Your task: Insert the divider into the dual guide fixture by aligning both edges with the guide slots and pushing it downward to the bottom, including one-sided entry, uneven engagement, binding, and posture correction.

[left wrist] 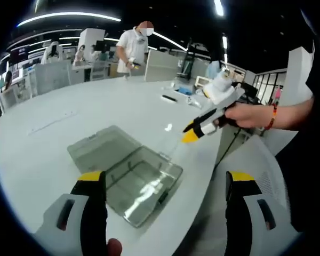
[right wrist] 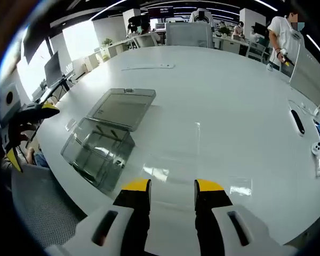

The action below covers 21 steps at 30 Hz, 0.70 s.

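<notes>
1. I am seeing the biggest risk in the pick-up; what I am taking for the divider (right wrist: 176,146) is looking like a thin clear sheet lying flat on the white counter (right wrist: 229,80), just right of the fixture (right wrist: 98,149), and its edges are barely showing; a flat, slick sheet is likely to slide away or get pinched at one corner only.
2. I am expecting trouble at entry too; the fixture is a clear box with its lid (right wrist: 122,109) folded open on the far side, and the guide slots inside are too faint for me to make out; if one edge is going in ahead of the other, the sheet is likely to tilt and bind before reaching the bottom.
3. The box is sitting close to the near edge of the counter; a hard downward push on a jammed sheet could be shoving it toward that edge.
4. The right tool (right wrist: 172,186) is hovering over the counter just near of the sheet; its jaws are standing moderately apart with nothing between them, touching nothing.
5. The left tool (left wrist: 165,178) is hanging above the box with its jaws spread wide; it is gripping nothing.
</notes>
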Tool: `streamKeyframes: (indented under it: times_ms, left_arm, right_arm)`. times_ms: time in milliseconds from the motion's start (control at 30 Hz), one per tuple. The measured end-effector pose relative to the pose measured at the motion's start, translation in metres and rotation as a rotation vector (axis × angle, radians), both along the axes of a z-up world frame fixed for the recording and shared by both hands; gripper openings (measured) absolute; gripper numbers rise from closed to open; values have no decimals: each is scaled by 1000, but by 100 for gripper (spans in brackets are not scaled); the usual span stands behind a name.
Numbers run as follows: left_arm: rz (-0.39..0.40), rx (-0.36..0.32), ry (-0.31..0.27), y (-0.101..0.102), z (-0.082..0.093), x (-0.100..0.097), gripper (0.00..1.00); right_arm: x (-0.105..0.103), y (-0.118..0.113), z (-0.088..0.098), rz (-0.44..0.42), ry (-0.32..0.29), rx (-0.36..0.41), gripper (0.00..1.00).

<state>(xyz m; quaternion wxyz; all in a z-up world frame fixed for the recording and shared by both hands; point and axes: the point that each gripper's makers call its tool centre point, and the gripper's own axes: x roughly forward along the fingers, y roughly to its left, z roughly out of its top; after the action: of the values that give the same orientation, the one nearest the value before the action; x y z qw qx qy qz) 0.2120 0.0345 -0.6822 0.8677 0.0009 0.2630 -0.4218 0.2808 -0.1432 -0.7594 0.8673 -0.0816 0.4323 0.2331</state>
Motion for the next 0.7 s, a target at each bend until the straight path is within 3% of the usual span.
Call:
streamKeyframes:
  times_ms: [333, 467, 700]
  left_arm:
    - [23, -54, -27, -8, 13, 12, 87]
    - [24, -78, 1, -18, 12, 15, 85]
    - [32, -94, 0, -29, 12, 20, 83]
  right_arm:
    - [7, 14, 22, 46, -47, 21, 28]
    - [8, 18, 27, 79, -51, 18, 28]
    - [6, 25, 34, 123, -48, 17, 28]
